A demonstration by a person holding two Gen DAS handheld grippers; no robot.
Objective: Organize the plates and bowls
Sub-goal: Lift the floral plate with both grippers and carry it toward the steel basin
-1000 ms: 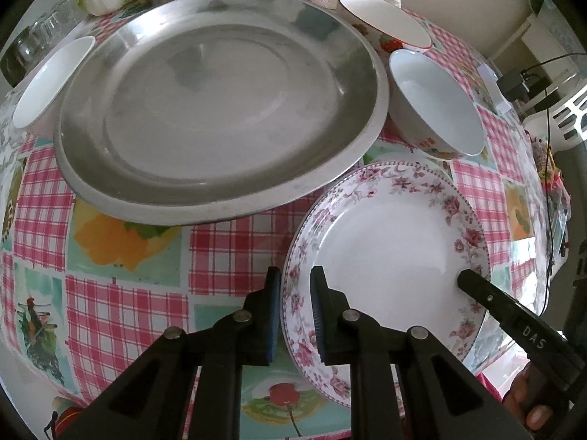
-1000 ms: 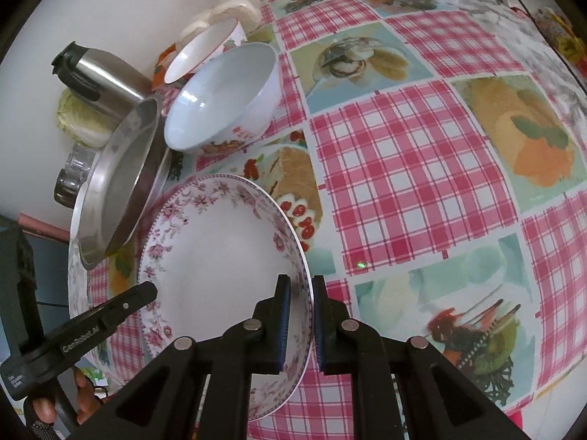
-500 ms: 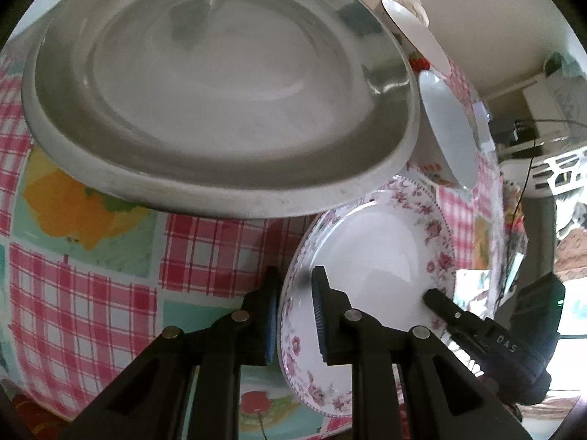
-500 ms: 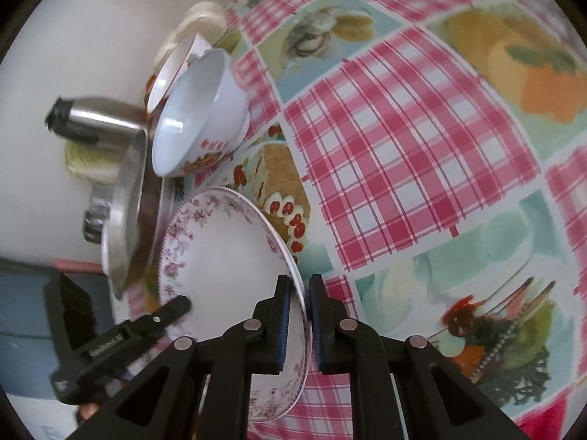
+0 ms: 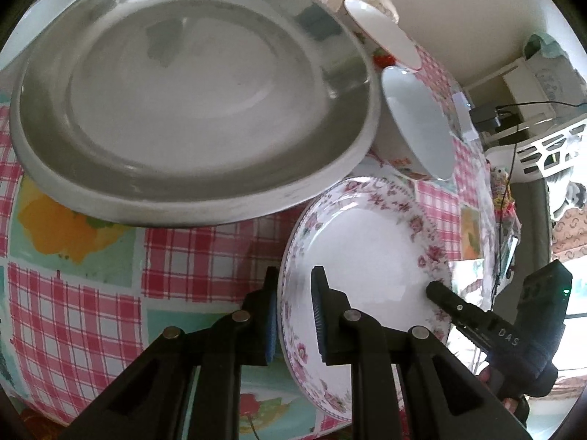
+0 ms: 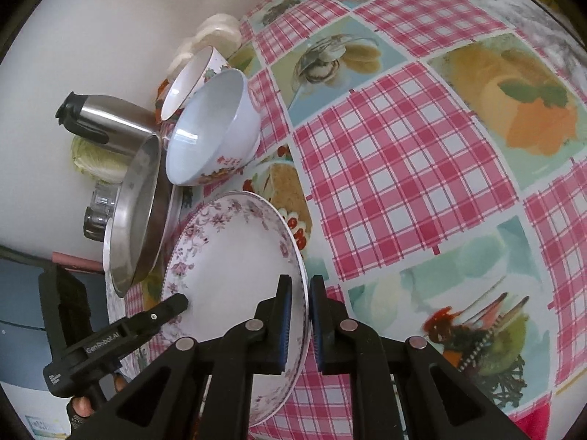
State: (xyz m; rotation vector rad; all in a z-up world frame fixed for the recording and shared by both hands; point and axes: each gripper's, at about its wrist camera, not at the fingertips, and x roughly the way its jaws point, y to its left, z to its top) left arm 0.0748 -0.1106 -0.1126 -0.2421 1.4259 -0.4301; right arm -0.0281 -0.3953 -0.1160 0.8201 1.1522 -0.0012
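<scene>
You have the floral-rimmed plate (image 5: 367,256) pinched from both sides: your left gripper (image 5: 293,315) clamps its near-left rim, one pad above and one below, and your right gripper (image 6: 301,315) clamps the opposite rim the same way. The plate looks tilted and lifted off the checked tablecloth (image 6: 396,168), though how clear of it I cannot tell. It sits at the near right of the large steel tray (image 5: 190,102), whose edge overlaps the plate's far rim in the left wrist view. By my reading, you are early in the job. This plate is in hand but not yet set anywhere, and nothing appears stacked except that the tray seems to rest on a white dish underneath. A blue-white bowl (image 6: 212,128) stands just beyond the plate, touching or nearly touching a smaller floral bowl (image 6: 194,80) farther back, and another white bowl (image 5: 51,3) shows at the tray's far left. Those three still look ungrouped, so the bowls remain after the plate finds its place.
</scene>
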